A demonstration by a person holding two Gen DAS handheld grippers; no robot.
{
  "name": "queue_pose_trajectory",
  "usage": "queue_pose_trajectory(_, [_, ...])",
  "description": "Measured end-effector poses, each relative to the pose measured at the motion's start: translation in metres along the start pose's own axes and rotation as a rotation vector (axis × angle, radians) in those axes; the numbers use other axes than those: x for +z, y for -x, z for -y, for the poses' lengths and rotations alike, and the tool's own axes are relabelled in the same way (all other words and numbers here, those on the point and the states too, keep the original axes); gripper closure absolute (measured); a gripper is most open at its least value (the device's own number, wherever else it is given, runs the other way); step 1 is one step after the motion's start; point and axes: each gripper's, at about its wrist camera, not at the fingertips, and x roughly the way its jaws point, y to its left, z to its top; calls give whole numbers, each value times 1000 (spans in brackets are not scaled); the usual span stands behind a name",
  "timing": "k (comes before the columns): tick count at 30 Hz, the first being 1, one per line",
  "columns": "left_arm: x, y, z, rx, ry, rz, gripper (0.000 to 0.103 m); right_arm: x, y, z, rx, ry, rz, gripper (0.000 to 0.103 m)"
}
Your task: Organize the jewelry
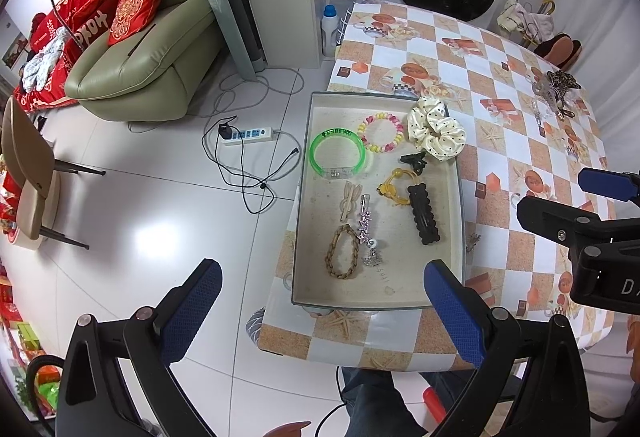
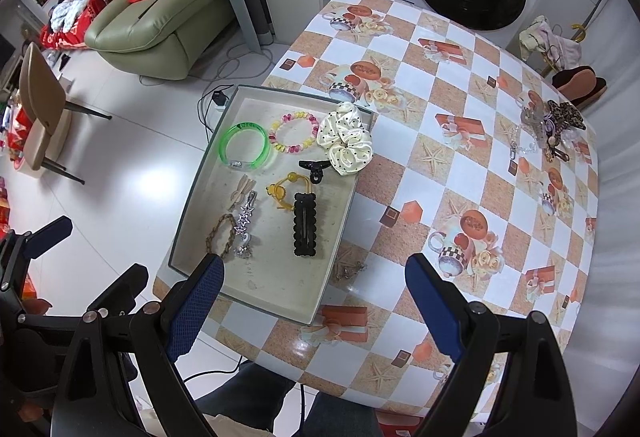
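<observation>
1. Right wrist view: nearest, the right gripper is held wide apart and empty above the near edge of the surface; its blue textured pads are seen hovering, touching nothing.
2. In the left wrist view the left gripper is likewise spread wide and empty, poised over the near end of the tray, presumably so either side can be reached.
3. Just beside the tray's right wall, a small metallic piece is left loose on the glossy checked cloth; its kind cannot be told.
4. Inside the shallow, pale tray, pieces are laid flat and mostly apart: a braided brown bracelet, a silver star clip, a scalloped black hair clip, and a yellow hair tie touching that clip.
5. Further in, a translucent green bangle, a coiled pastel bracelet and a small black claw clip are seen.
6. A satin dotted scrunchie is draped over the tray's far corner.
7. Farthest, a tangled pile of jewelry awaits sorting, it is judged.
</observation>
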Motion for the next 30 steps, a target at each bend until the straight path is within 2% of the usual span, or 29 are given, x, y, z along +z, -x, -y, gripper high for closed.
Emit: queue_pose_trajectory(30, [0,0,-7,20,9,19,0,1,0,-3,1,-1,-3,10])
